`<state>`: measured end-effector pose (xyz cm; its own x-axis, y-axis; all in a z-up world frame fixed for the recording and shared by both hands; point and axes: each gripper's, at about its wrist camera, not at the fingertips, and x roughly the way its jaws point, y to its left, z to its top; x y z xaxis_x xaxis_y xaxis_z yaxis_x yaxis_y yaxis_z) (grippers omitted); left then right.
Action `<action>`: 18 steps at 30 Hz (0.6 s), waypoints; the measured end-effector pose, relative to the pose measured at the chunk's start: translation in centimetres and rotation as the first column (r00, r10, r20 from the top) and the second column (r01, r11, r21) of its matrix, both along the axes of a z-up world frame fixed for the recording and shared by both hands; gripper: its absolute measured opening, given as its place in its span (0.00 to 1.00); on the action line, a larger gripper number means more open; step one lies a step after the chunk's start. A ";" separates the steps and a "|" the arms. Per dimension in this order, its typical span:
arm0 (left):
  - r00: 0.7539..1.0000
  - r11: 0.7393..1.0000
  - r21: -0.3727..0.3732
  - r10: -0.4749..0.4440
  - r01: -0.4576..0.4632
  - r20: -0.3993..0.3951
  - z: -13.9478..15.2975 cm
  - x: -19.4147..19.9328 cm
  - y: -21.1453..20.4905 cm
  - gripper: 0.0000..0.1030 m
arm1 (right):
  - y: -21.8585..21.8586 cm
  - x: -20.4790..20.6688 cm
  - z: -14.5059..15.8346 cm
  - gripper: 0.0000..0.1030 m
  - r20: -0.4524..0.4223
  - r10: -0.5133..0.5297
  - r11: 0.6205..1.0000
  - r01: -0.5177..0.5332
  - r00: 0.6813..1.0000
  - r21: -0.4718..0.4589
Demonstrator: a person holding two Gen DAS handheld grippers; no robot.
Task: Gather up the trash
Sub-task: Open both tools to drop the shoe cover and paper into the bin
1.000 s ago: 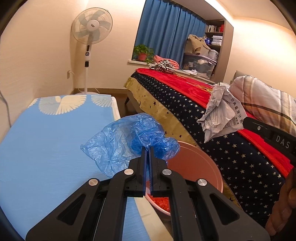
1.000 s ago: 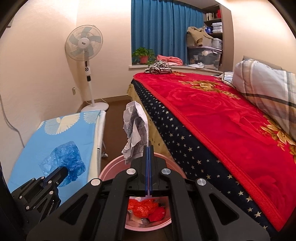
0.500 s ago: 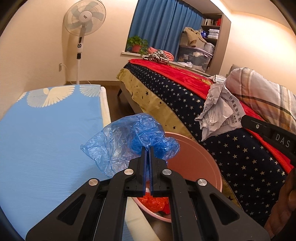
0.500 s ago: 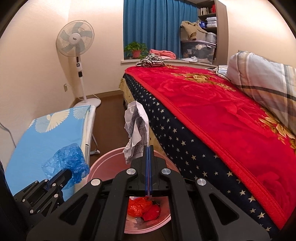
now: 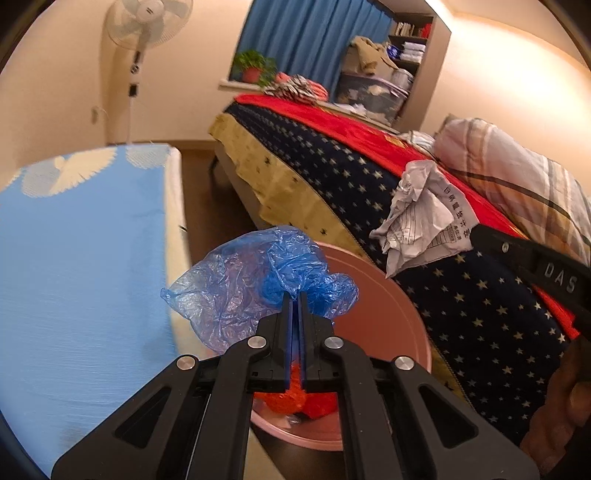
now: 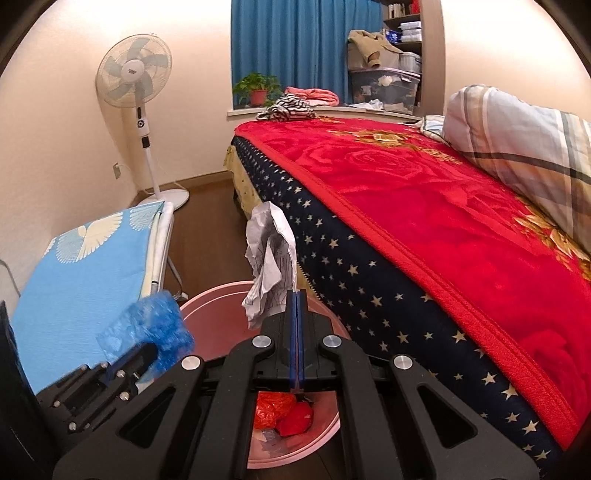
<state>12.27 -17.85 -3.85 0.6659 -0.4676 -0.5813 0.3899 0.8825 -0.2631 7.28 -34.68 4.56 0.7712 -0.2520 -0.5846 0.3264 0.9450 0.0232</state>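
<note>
Blue bag (image 5: 258,280) seemingly at left gripper (image 5: 294,299) tips

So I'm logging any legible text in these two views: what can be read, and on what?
"DAS": white letters on the right gripper, seen from the left wrist view.
Crumpled paper: printed characters and a table, too small to read.
Fan: hub label too blurred.
Shelf books: unreadable.

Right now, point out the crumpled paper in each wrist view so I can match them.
Left wrist: crumpled paper at right of centre, before the starred bedspread.
Right wrist: at centre, above that gripper's closed tips.
Shared landmark: pink bin beneath both.
</note>
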 end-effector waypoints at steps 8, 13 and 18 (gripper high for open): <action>1.000 1.000 0.026 0.006 -0.006 0.013 0.4 -0.3 0.5 0.40 | -0.9 -0.6 0.6 0.38 0.020 -0.040 0.999 0.039 0.999 0.027; 0.997 0.997 0.055 0.049 -0.052 0.058 2.0 -2.1 2.5 0.60 | -0.3 -1.9 2.3 0.57 0.060 -0.044 0.998 0.041 0.997 0.043; 0.982 0.985 0.086 0.140 -0.151 0.126 4.5 -5.3 5.9 0.75 | 2.3 -3.3 3.7 0.88 0.093 -0.014 1.000 0.012 0.996 0.021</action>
